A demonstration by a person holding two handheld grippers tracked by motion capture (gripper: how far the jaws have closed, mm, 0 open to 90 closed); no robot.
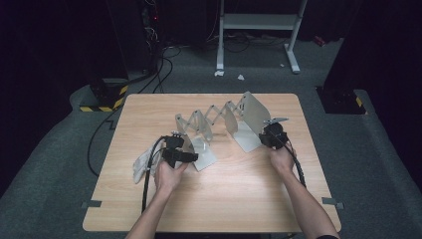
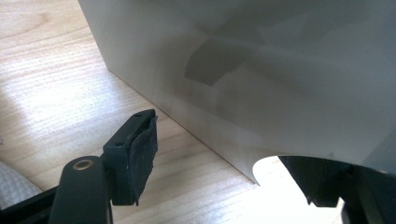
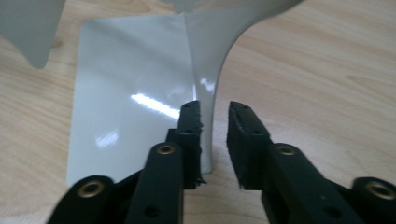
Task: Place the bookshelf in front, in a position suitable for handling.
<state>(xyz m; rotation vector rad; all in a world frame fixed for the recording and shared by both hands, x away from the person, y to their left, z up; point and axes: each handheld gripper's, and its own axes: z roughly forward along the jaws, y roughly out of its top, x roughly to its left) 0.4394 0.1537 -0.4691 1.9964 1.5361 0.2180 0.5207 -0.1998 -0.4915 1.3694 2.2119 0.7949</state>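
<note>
Setting: dark room, light wooden table (image 1: 234, 199).
Object: grey metal expandable bookend rack with scissor links (image 1: 219, 122), mid-table (partly extended).
Left claw (image 2: 219, 163): jaws wide, straddling left end plate, not pressing.
Right claw (image 3: 214, 135): jaws narrowed around right upright plate; small gap remains.
Advice: clamp both plates squarely, move them evenly.

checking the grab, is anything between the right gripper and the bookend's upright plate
Nothing visible. In the right gripper view the right gripper has its jaws on either side of the upright plate of the extendable bookend, with a gap showing at one pad.
</note>
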